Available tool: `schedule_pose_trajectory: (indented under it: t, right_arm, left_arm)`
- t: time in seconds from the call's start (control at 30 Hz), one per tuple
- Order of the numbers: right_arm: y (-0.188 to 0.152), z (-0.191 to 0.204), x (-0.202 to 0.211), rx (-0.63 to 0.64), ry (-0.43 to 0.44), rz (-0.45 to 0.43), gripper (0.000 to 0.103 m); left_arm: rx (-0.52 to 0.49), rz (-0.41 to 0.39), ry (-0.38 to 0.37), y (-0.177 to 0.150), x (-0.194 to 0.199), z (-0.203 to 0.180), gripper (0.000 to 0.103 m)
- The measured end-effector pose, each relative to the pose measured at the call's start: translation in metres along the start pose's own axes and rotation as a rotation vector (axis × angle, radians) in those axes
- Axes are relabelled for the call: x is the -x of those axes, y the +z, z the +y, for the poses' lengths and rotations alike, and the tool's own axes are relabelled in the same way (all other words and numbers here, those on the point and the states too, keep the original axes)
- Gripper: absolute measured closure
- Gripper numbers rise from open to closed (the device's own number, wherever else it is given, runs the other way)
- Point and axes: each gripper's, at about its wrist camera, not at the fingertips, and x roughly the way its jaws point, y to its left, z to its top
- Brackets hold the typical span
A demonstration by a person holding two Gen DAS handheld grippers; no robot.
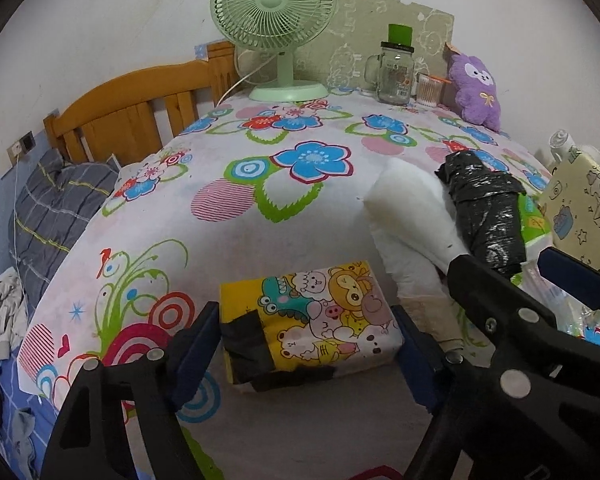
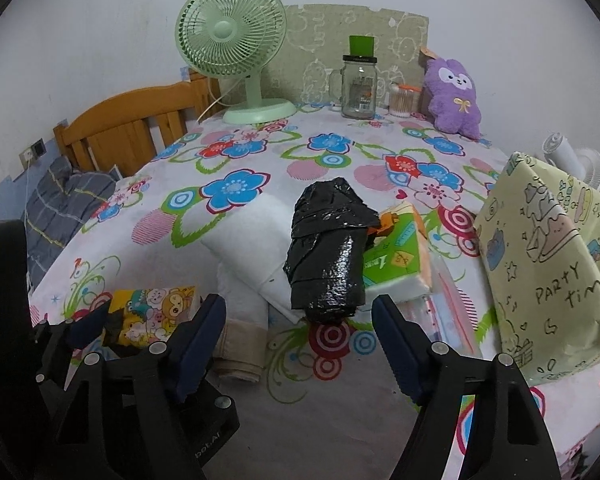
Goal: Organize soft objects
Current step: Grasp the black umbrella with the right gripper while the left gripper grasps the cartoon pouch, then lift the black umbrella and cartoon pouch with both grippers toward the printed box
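A yellow cartoon-print tissue pack (image 1: 312, 322) with black tape lies on the flowered tablecloth (image 1: 228, 216). My left gripper (image 1: 306, 354) is open, its jaws on either side of the pack, apparently just clear of it. The pack shows at the left in the right wrist view (image 2: 152, 314). A black plastic-wrapped roll (image 2: 328, 256) rests on folded white towels (image 2: 252, 248) and a green tissue pack (image 2: 396, 256). My right gripper (image 2: 300, 338) is open and empty just in front of the black roll. It shows in the left wrist view (image 1: 508, 276).
A green desk fan (image 2: 232, 52), a glass jar (image 2: 358, 88), a cotton-swab box (image 2: 402, 100) and a purple plush (image 2: 454, 96) stand along the back. A yellow "party time" paper bag (image 2: 548, 264) stands at the right. A wooden bed frame (image 2: 124, 128) is at the left.
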Motion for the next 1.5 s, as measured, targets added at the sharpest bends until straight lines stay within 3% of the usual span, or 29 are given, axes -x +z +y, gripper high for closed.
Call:
schedule_pose_trajectory:
  t: [0.13, 0.57, 0.73, 0.97, 1.13, 1.5]
  right_arm:
    - [0.002, 0.002, -0.003, 0.012, -0.009, 0.003, 0.032]
    - [0.026, -0.006, 0.003, 0.004, -0.039, -0.047, 0.036]
    - [0.033, -0.011, -0.008, -0.009, -0.034, -0.024, 0.047]
    - [0.036, -0.017, -0.026, -0.034, -0.030, 0.017, 0.049]
    - [0.032, -0.020, -0.036, -0.050, -0.003, 0.055, 0.069]
    - [0.035, -0.023, -0.019, -0.045, 0.008, 0.013, 0.075]
  left_arm:
    - [0.004, -0.011, -0.014, 0.002, 0.003, 0.000, 0.023]
    - [-0.022, -0.072, -0.019, 0.030, 0.014, -0.011, 0.024]
    - [-0.044, -0.072, -0.020, 0.039, 0.008, -0.017, 0.024]
    - [-0.063, -0.040, -0.042, 0.043, -0.007, -0.023, 0.024]
    - [-0.070, -0.013, -0.044, 0.041, -0.014, -0.026, 0.024]
    - [-0.076, -0.046, -0.036, 0.044, 0.002, -0.031, 0.024]
